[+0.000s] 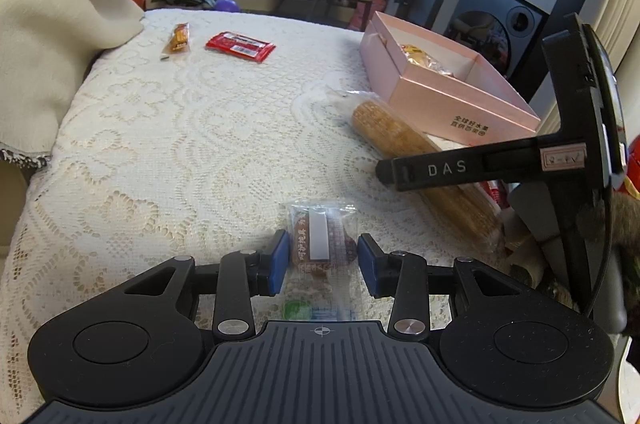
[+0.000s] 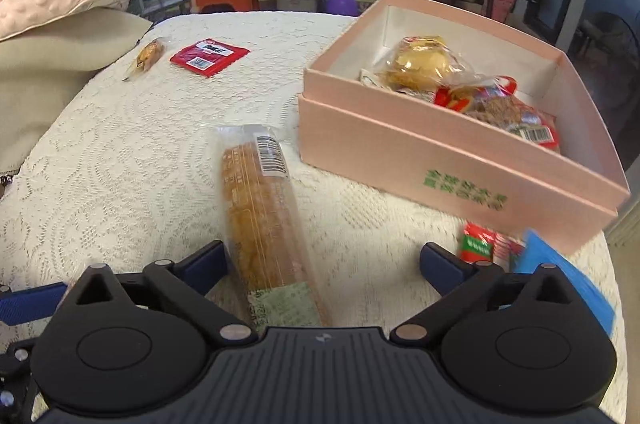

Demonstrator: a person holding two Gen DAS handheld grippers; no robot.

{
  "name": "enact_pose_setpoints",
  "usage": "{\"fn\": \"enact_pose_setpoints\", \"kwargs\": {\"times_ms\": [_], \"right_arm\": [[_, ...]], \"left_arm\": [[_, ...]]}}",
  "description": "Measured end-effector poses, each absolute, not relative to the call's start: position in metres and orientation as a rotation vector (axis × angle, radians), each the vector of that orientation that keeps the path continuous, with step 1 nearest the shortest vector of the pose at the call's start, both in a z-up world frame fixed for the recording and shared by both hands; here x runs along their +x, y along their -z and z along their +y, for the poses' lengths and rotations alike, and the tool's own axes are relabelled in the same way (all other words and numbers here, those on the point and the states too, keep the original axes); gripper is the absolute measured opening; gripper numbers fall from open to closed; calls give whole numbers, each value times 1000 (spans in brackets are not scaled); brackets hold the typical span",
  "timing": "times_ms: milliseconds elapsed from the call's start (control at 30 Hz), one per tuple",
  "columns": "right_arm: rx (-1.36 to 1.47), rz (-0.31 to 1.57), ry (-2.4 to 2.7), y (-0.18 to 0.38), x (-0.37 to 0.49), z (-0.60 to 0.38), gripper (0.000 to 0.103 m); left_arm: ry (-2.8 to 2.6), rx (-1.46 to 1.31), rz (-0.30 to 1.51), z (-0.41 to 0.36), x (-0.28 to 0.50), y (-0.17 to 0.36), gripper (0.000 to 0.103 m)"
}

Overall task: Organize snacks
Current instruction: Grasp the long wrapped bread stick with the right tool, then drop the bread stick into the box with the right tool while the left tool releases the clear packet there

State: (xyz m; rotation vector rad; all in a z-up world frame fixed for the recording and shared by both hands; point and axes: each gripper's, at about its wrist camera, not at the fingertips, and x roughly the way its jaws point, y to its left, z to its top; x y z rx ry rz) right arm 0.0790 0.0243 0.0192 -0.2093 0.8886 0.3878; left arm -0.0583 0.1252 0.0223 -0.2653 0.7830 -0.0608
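My left gripper (image 1: 322, 262) is partly open, its blue pads on either side of a small clear-wrapped brown snack (image 1: 320, 244) lying on the lace cloth; gaps show on both sides. My right gripper (image 2: 324, 264) is wide open around the near end of a long golden wafer pack (image 2: 264, 216), not touching it; the pack also shows in the left wrist view (image 1: 420, 160). The right gripper's body (image 1: 560, 160) hangs over that pack. The pink box (image 2: 460, 160) at the right holds several snacks (image 2: 460, 84).
A red packet (image 2: 208, 57) and a small orange snack (image 2: 146, 58) lie at the far left of the table (image 2: 120, 164). A red-green packet (image 2: 480, 244) and blue item (image 2: 568, 272) lie by the box. Cushions (image 2: 60, 36) border the left edge.
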Motion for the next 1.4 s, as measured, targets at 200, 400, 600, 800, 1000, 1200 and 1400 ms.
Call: {"fn": "enact_pose_setpoints", "kwargs": {"times_ms": [200, 400, 600, 800, 1000, 1200, 1400], "right_arm": [[-224, 922, -426, -20, 86, 27, 103], [-264, 903, -441, -21, 83, 33, 102], [-287, 885, -551, -34, 55, 30, 37], [-299, 905, -548, -48, 34, 13, 28], [-237, 859, -545, -70, 11, -13, 28], [-141, 812, -533, -86, 8, -39, 28], [-2, 773, -488, -101, 21, -74, 28]], "left_arm": [[65, -260, 775, 123, -60, -22, 42], [76, -271, 773, 124, -60, -21, 43], [80, -274, 774, 126, -58, -21, 43], [87, -232, 769, 122, -60, -20, 43], [68, -212, 776, 118, -58, -21, 43], [42, -170, 818, 111, -50, -25, 43], [86, -186, 826, 107, -43, -31, 42]]}}
